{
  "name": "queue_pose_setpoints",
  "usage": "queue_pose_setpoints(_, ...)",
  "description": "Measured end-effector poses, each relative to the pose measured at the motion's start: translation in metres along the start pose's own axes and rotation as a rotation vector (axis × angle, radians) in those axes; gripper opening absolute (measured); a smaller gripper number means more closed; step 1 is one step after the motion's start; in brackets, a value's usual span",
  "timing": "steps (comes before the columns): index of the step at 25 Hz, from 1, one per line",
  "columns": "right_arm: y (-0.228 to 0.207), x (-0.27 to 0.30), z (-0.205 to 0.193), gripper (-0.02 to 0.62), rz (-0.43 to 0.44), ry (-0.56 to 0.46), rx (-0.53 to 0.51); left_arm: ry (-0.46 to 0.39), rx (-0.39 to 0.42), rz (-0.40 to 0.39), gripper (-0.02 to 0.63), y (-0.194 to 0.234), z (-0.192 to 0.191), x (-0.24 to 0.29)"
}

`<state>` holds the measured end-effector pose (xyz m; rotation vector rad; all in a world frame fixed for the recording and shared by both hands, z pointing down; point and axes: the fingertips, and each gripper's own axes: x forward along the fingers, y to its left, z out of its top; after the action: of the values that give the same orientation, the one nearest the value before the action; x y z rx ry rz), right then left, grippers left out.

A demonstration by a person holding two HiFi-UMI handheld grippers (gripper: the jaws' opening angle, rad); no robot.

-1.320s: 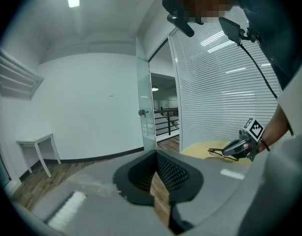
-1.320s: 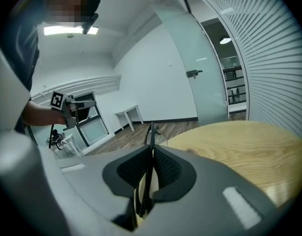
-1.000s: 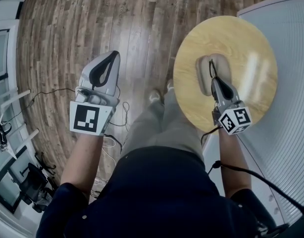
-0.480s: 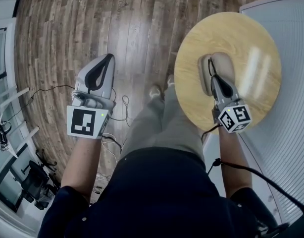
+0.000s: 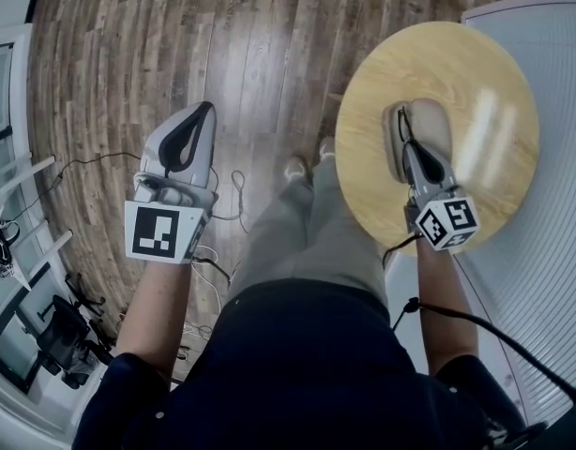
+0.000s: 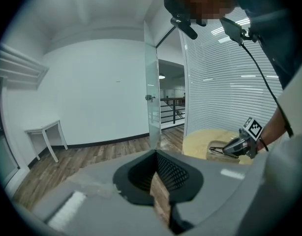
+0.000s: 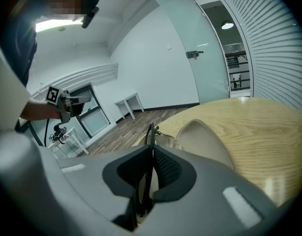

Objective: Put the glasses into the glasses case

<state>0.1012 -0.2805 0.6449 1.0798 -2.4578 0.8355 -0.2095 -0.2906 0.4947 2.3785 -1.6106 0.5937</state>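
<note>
Spanning the right side, the round pale-wood counter (image 5: 382, 73) carries the open beige glasses case (image 5: 431, 125), a smooth oval shell. The right gripper (image 5: 406, 145) pinches the thin, dark-framed glasses (image 7: 150, 132) over it (a slim hold); any tilt could snag them on the rim. The left gripper (image 5: 200, 111), pressed together and empty, hangs over the plank floor (image 5: 128, 45).

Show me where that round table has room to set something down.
The light wooden round table is bare on its far and right sides, beyond the beige glasses case. Crowded mid-table: the right gripper holds black-framed glasses there.
</note>
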Motion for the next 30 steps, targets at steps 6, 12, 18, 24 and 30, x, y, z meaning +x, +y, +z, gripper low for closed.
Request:
queue_pose_setpoints(6, 0.0, 0.009, -0.002, 0.034, 0.008, 0.018, -0.008, 0.009, -0.01, 0.025, 0.003, 0.012, -0.009, -0.002)
queue_pose_setpoints(12, -0.002, 0.008, -0.005, 0.034, 0.009, 0.037, 0.007, -0.024, -0.046, 0.032, 0.003, 0.01, 0.007, -0.004)
queue_pose_setpoints(18, -0.002, 0.013, -0.012, 0.034, 0.018, 0.053, 0.013, -0.046, -0.092, 0.032, 0.003, 0.009, 0.013, -0.006)
queue_pose_setpoints(24, -0.001, 0.016, -0.015, 0.034, 0.031, 0.067, 0.015, -0.05, -0.079, 0.028, 0.003, 0.005, 0.015, -0.007)
queue_pose_setpoints(30, 0.0, 0.015, -0.011, 0.034, 0.019, 0.094, 0.015, -0.038, -0.074, 0.023, 0.003, 0.003, 0.013, -0.012)
